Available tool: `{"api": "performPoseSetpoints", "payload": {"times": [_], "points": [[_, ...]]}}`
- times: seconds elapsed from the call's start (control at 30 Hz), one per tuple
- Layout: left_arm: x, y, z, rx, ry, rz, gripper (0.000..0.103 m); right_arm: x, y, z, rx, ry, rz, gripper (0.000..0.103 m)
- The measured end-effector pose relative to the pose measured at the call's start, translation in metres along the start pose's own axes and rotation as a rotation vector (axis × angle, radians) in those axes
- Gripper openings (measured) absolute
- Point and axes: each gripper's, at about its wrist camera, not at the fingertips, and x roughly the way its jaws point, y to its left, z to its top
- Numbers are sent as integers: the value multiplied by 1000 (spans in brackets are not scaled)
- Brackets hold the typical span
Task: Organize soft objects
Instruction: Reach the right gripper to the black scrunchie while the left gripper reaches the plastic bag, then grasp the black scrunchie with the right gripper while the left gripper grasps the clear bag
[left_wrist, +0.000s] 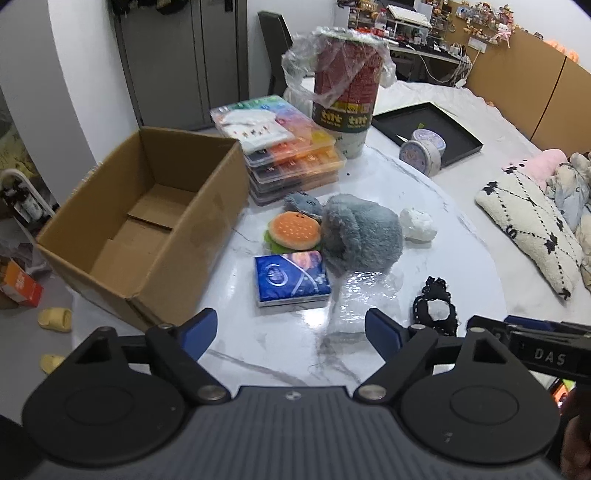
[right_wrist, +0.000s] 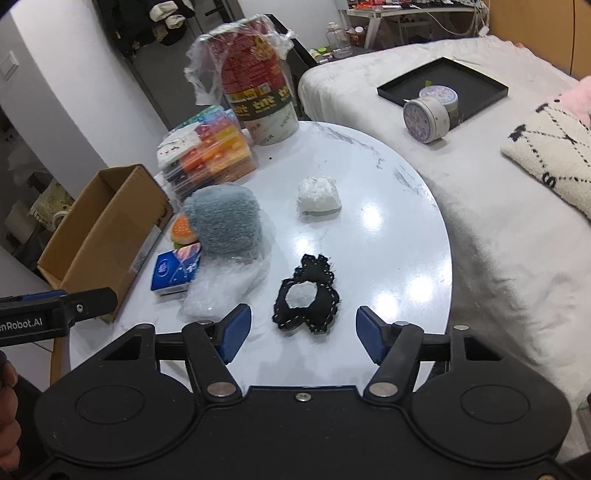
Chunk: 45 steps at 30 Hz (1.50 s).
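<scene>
An open cardboard box (left_wrist: 147, 221) (right_wrist: 99, 236) stands empty at the table's left edge. Beside it lie a burger plush (left_wrist: 293, 230) (right_wrist: 183, 230), a small grey plush (left_wrist: 303, 202), a big grey furry plush (left_wrist: 360, 232) (right_wrist: 225, 221), a blue tissue pack (left_wrist: 291, 278) (right_wrist: 175, 271), a bubble-wrap bag (left_wrist: 364, 295) (right_wrist: 221, 291), a white soft lump (left_wrist: 417, 223) (right_wrist: 318, 194) and a black lacy scrunchie (left_wrist: 436, 310) (right_wrist: 306, 295). My left gripper (left_wrist: 291, 332) is open above the table's near edge, in front of the tissue pack. My right gripper (right_wrist: 304, 332) is open just short of the scrunchie.
A stack of colourful plastic cases (left_wrist: 288, 147) (right_wrist: 210, 147) and a tall wrapped cup stack (left_wrist: 347, 92) (right_wrist: 258, 81) stand at the table's back. A bed to the right holds a black tray (left_wrist: 432, 129) (right_wrist: 443, 86), a round tin (right_wrist: 428, 114) and a patterned pillow (left_wrist: 532, 229).
</scene>
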Motion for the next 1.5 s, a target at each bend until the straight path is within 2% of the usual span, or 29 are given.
{"api": "performPoseSetpoints", "payload": {"times": [0.1,0.23,0.37,0.5,0.77,0.8,0.9,0.93,1.07,1.5], "points": [[12,-7,4,15,8,-12,86,10,-4,2,31,10,17,58],[32,-18,10,21,23,-39,85,22,-14,2,98,26,83,55],[53,-27,12,18,41,-54,85,29,-15,3,95,1,66,55],[72,-37,11,36,56,-51,85,37,-17,1,94,13,47,53],[97,-45,9,12,93,-81,79,41,-22,0,103,13,9,53],[99,-45,8,4,99,-90,77,41,-23,0,104,14,8,53],[105,-42,5,-39,124,-145,59,43,-23,1,107,12,7,53],[108,-41,5,-57,134,-167,44,43,-23,1,107,14,5,53],[104,-39,2,-88,135,-181,31,46,-22,0,98,25,4,53],[71,-20,-16,-108,139,-154,28,57,-1,-1,9,22,-13,53]]}}
